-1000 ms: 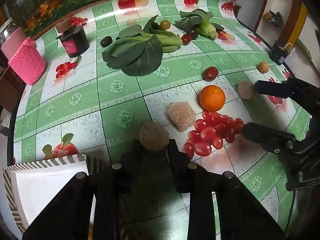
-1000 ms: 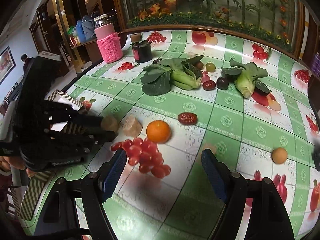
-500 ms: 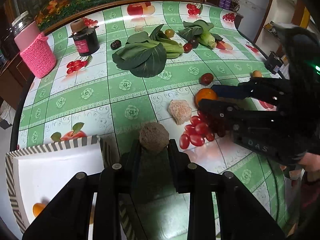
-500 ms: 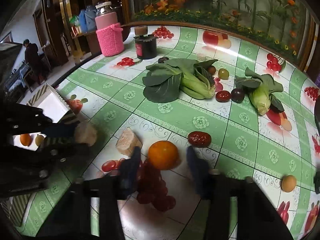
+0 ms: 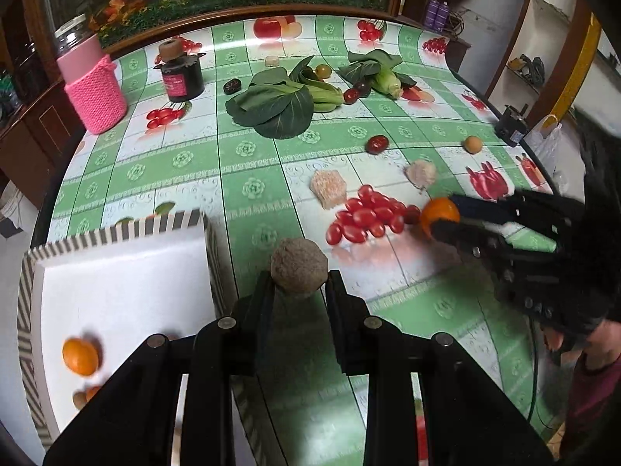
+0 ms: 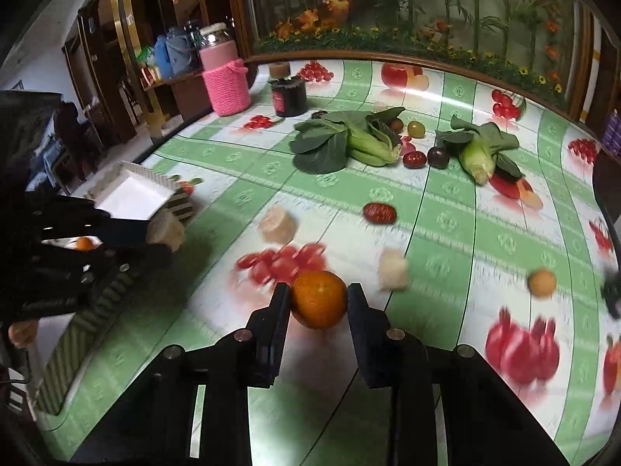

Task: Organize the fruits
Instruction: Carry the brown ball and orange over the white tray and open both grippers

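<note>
**Both grippers held fruit over the table**

We saw the left gripper [image 5: 299,285] clamped on a round brown fruit [image 5: 299,272] just right of the striped box [image 5: 116,229]. The right gripper [image 6: 319,303] pinched an orange [image 6: 319,298] beside the cherry tomatoes [image 5: 368,215]. Both fruits were round, showing us no long axis. The dark jar's [image 5: 182,77] label was unreadable.

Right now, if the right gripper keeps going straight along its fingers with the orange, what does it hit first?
Probably the cherry tomato cluster, lying just beyond the orange held in the right gripper. The gripper's height over the table is unclear, so it might pass above them.
</note>
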